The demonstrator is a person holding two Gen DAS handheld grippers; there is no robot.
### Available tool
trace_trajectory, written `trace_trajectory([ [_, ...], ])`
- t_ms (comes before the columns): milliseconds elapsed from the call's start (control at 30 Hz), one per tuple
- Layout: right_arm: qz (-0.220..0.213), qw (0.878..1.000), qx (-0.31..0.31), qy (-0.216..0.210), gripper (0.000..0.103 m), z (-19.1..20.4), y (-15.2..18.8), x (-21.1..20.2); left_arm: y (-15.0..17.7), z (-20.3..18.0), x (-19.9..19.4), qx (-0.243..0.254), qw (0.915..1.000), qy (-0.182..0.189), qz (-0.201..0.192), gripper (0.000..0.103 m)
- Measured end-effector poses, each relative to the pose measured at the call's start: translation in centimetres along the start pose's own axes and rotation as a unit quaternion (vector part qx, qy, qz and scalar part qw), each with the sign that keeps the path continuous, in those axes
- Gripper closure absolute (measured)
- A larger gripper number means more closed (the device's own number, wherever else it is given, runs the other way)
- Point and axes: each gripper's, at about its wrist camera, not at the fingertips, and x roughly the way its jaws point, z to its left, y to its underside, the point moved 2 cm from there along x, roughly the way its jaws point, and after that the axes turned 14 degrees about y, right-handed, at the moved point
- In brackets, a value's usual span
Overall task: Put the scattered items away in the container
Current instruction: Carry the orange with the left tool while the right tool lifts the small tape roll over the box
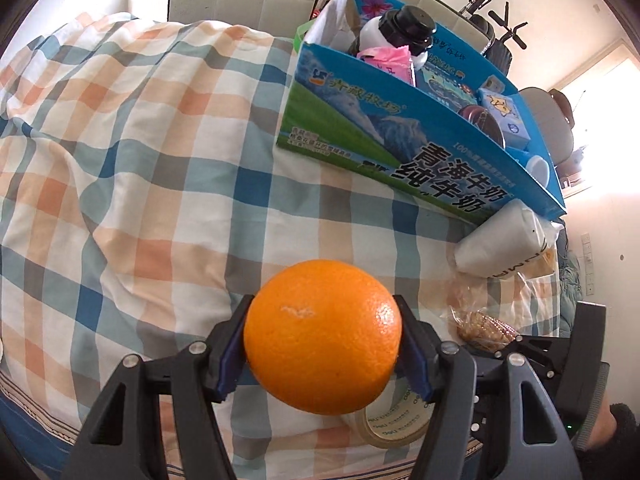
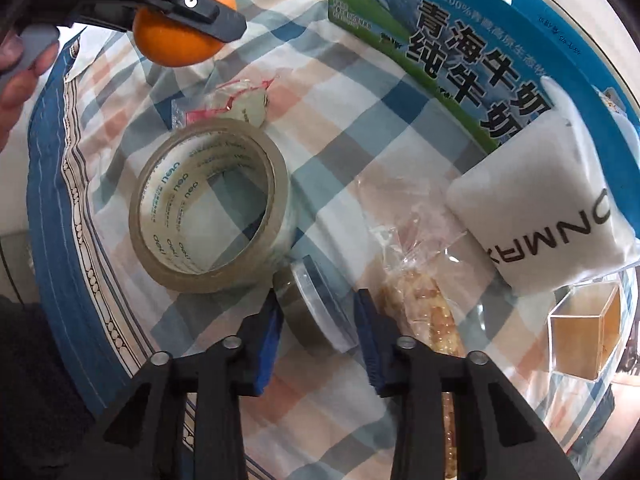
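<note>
My left gripper [image 1: 323, 344] is shut on an orange [image 1: 322, 336] and holds it above the checked bedsheet; it also shows in the right wrist view [image 2: 182, 32]. The blue milk carton box [image 1: 400, 136] stands ahead to the right, with a bottle [image 1: 400, 28] and small boxes inside. My right gripper [image 2: 318, 320] is around a small round tin [image 2: 316, 312] that lies on its side on the sheet; the pads stand beside it, and contact is unclear. A tape roll [image 2: 208, 204] lies just left of the tin.
A white pouch [image 2: 544, 208] leans on the box [image 2: 460, 40]. A wrapped snack bar [image 2: 424, 300], a clear cube [image 2: 584, 328] and a small wrapped sweet [image 2: 236, 100] lie on the sheet. The bed's blue edge [image 2: 52, 200] runs at the left.
</note>
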Motion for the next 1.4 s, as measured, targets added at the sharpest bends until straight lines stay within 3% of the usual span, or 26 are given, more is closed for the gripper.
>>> trace_trajectory([
  [33, 0.003, 1.0, 0.006, 0.004, 0.081, 0.1, 0.0, 0.3, 0.0, -0.2, 0.0, 0.002, 1.0, 0.001, -0.001, 0.037],
  [300, 0.007, 0.995, 0.094, 0.003, 0.082, -1.2, 1.1, -0.3, -0.4, -1.8, -0.2, 0.016, 0.9998, 0.011, -0.007, 0.037],
  [500, -0.028, 0.984, 0.175, -0.008, 0.082, -3.3, 2.2, -3.4, -1.7, -3.3, -1.0, 0.024, 0.9992, 0.024, -0.021, 0.037],
  [633, -0.069, 0.97, 0.234, -0.011, 0.082, -5.9, 2.0, -6.6, -3.9, -4.7, -2.2, 0.029, 0.9978, 0.039, -0.044, 0.037],
  [833, -0.125, 0.943, 0.308, -0.004, 0.082, -11.7, -1.0, -10.0, -9.2, -6.8, -3.5, 0.039, 0.994, 0.058, -0.084, 0.037],
  [867, -0.131, 0.939, 0.317, -0.002, 0.082, -12.2, -3.0, -10.1, -10.2, -7.1, -3.6, 0.042, 0.9933, 0.06, -0.089, 0.037],
  [1000, -0.148, 0.925, 0.35, 0.002, 0.082, -15.5, -6.3, -9.9, -14.0, -7.6, -3.1, 0.055, 0.9916, 0.051, -0.106, 0.037],
  [1167, -0.129, 0.91, 0.393, -0.001, 0.082, -20.1, -9.7, -6.5, -16.5, -6.3, -0.7, 0.051, 0.9933, 0.035, -0.098, 0.037],
  [1333, -0.108, 0.894, 0.433, -0.039, 0.082, -24.3, -12.0, -2.6, -16.1, -4.8, 1.2, 0.037, 0.9952, 0.03, -0.085, 0.037],
  [1400, -0.093, 0.895, 0.435, -0.04, 0.082, -24.9, -13.0, -0.9, -15.6, -4.4, 1.7, 0.035, 0.9959, 0.029, -0.079, 0.037],
])
